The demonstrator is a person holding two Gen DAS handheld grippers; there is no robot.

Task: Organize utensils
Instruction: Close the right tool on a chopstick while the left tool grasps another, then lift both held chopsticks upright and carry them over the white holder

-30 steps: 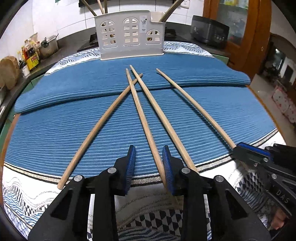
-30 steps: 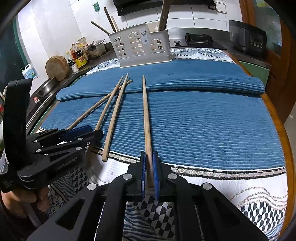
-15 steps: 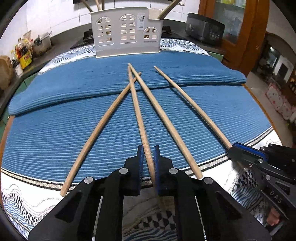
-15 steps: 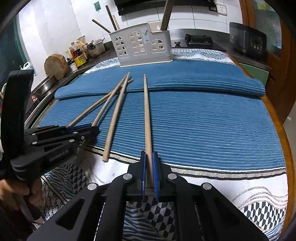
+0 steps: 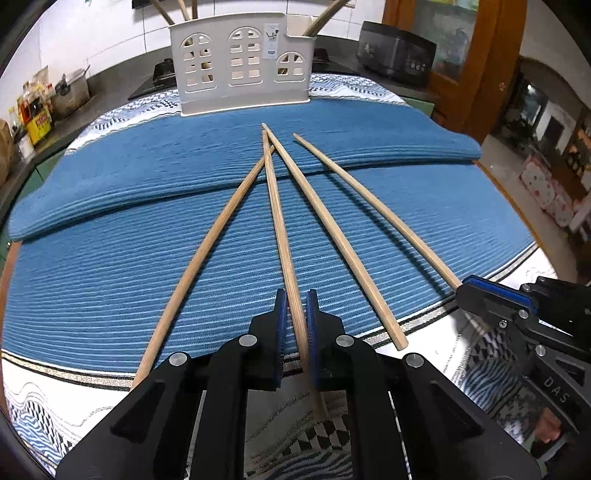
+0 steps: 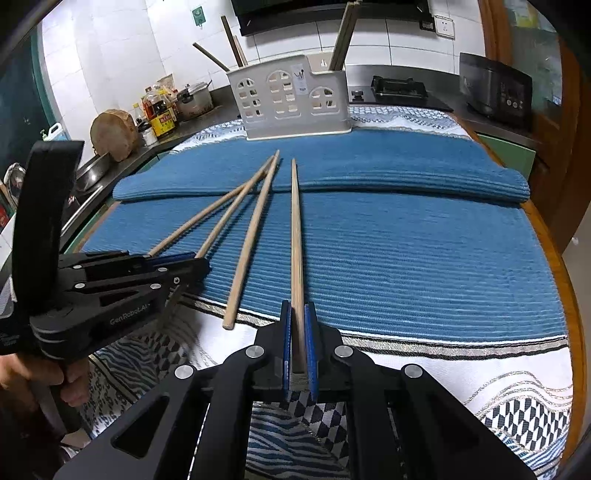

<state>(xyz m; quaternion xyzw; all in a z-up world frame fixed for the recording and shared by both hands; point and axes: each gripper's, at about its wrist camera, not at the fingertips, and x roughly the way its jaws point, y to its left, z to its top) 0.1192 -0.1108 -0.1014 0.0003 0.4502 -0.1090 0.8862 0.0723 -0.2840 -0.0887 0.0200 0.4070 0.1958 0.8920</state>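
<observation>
blue ribbed mat (image 5: 110,295) over patterned tablecloth (image 6: 480,369); white utensil holder (image 5: 240,62) at far edge. left gripper (image 5: 295,317) just closed, clamping second chopstick from left (image 5: 280,229) near front edge; right gripper (image 6: 297,332) clenched on rightmost chopstick (image 6: 295,229). two more chopsticks lying loose on mat.

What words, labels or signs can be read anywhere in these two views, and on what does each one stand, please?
"GenRobot.AI": on the side of the left gripper, in the right wrist view.
"DAS": on the body of the right gripper, in the left wrist view.
Sticker on the white utensil holder: too small to read.
Labels on the bottles on the counter: blurred.
Green sign on the wall tiles: unreadable.
</observation>
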